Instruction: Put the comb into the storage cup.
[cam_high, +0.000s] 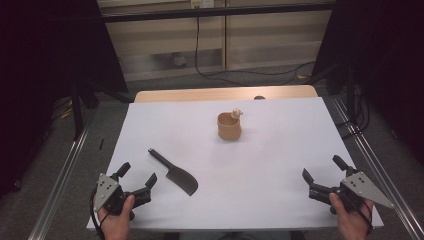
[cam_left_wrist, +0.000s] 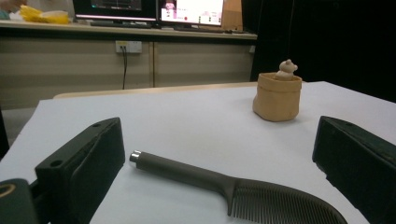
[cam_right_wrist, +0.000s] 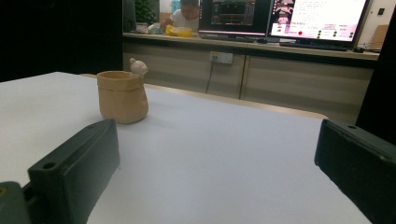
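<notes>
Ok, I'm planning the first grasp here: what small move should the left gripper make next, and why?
Probably ease the left gripper forward until its open jaws straddle the comb's handle. The comb lies flat on the table just ahead of it, nothing is held yet, and the cup stands farther off.

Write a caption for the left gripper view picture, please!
Open left gripper faces a dark plastic comb on the white table, tan bag-shaped pot beyond.
</notes>
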